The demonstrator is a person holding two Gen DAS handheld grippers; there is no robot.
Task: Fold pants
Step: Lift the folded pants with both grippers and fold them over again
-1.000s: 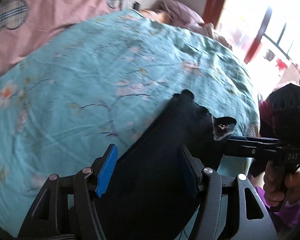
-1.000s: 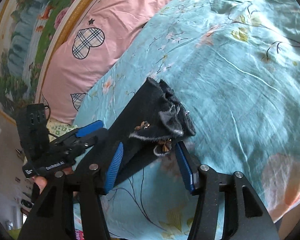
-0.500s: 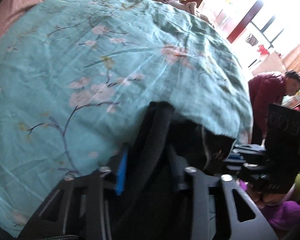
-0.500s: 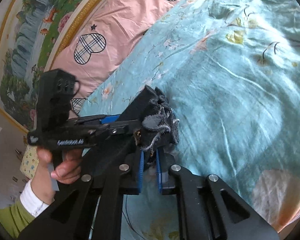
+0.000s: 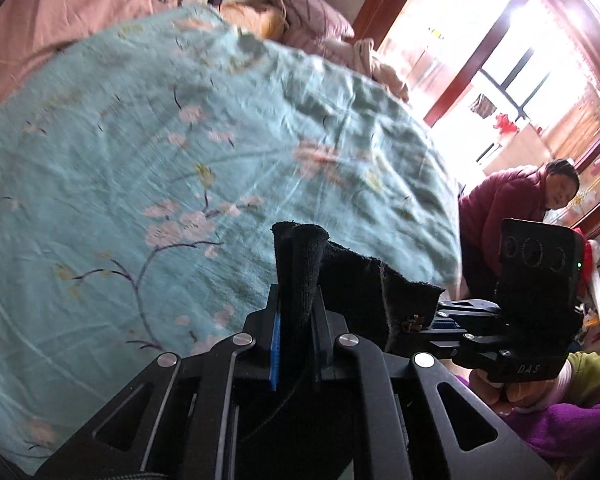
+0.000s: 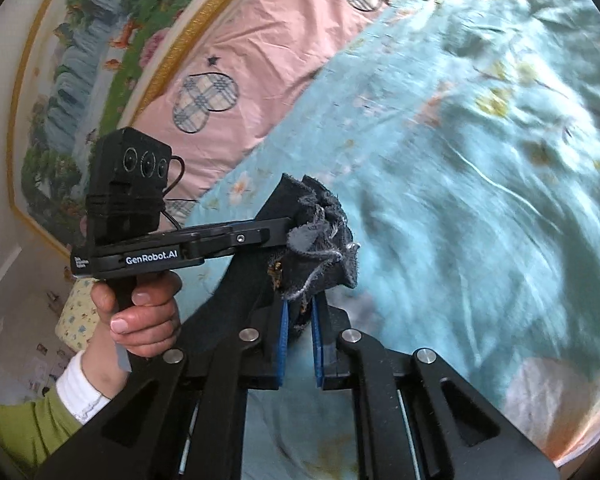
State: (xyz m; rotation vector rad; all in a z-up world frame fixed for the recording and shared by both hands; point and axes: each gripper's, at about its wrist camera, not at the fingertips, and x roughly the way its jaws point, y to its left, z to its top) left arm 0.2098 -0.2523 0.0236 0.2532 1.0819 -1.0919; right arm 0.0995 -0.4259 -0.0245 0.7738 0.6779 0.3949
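The black pants [image 5: 340, 276] are held up between both grippers above the teal floral bedspread [image 5: 140, 168]. My left gripper [image 5: 297, 320] is shut on one bunched edge of the pants, which sticks up between its blue pads. My right gripper [image 6: 299, 316] is shut on the other edge, where frayed grey fabric [image 6: 320, 240] bunches above the pads. In the right wrist view the left gripper [image 6: 284, 226] reaches in from the left and clamps the same cloth. In the left wrist view the right gripper [image 5: 436, 320] comes in from the right. The rest of the pants hangs hidden below the grippers.
A pink sheet with plaid hearts [image 6: 260, 52] lies at the bed's far side, below a framed picture [image 6: 84, 60]. Pillows [image 5: 312, 20] lie at the head. A person in a red jacket [image 5: 516, 208] stands beside the bed near bright windows [image 5: 540, 40].
Both grippers went from open around the pants to shut on their edges. They have since lifted the cloth off the bedspread.
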